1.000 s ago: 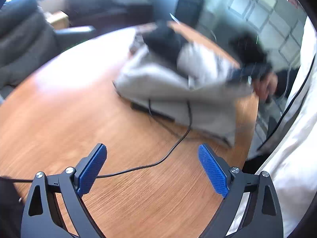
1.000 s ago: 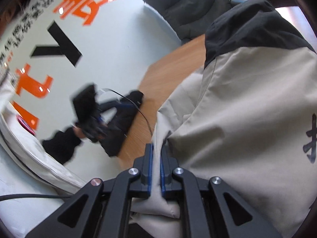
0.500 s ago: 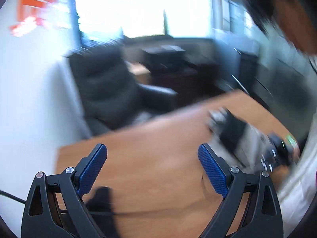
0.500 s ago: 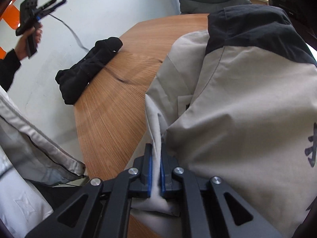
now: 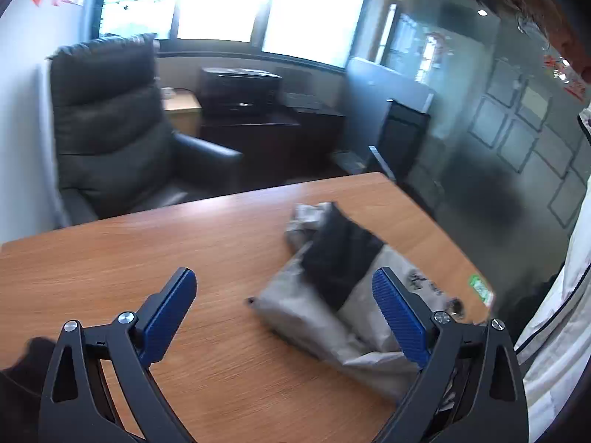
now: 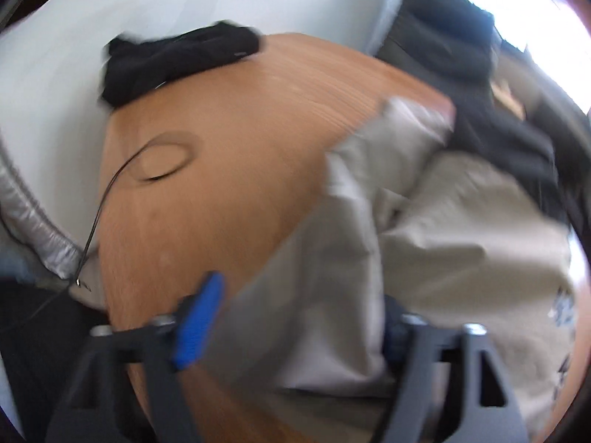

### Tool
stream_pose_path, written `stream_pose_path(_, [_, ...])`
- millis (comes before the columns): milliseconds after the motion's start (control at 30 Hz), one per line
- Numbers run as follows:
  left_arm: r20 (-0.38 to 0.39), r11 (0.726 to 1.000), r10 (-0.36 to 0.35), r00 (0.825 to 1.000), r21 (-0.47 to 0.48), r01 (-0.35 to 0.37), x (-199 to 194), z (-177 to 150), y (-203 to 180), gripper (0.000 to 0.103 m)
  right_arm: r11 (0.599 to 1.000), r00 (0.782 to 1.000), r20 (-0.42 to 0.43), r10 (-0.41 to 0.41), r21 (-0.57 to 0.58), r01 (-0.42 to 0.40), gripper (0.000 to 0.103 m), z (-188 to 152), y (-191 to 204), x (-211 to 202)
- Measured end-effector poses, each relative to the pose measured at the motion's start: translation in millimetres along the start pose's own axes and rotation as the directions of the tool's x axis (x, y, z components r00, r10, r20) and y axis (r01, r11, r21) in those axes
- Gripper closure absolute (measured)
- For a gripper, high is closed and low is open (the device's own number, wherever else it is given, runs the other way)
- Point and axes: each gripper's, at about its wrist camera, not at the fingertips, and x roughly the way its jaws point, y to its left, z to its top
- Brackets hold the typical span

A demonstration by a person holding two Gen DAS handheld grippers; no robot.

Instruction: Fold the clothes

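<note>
A beige jacket with a black shoulder panel (image 5: 332,295) lies bunched on the wooden table (image 5: 147,258), right of centre in the left wrist view. My left gripper (image 5: 284,317) is open and empty above the table, just short of the jacket. In the blurred right wrist view the jacket (image 6: 443,240) fills the right side. My right gripper (image 6: 295,325) is open, its jaws standing on either side of a beige fold that lies between them.
A dark bundle of clothing (image 6: 177,59) lies at the table's far left edge by the white wall. A thin black cable (image 6: 122,173) loops on the table. A black armchair (image 5: 110,129) and dark cabinets (image 5: 258,110) stand beyond the table.
My right gripper has opened and let go of the beige fold it was shut on. My left gripper swung round and lower, facing the jacket, still open.
</note>
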Motion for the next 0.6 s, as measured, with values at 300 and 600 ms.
stream_pose_path(300, [-0.109, 0.935, -0.302, 0.947, 0.162, 0.317, 145, 41, -62, 0.006, 0.885, 0.913, 0.28, 0.297, 0.278, -0.374, 0.016, -32, -65, -88])
stream_pose_path(600, [-0.284, 0.896, -0.399, 0.872, 0.08, 0.436, 298, 25, -88, 0.006, 0.828, 0.887, 0.153, 0.435, 0.321, -0.461, 0.015, -36, -67, -20])
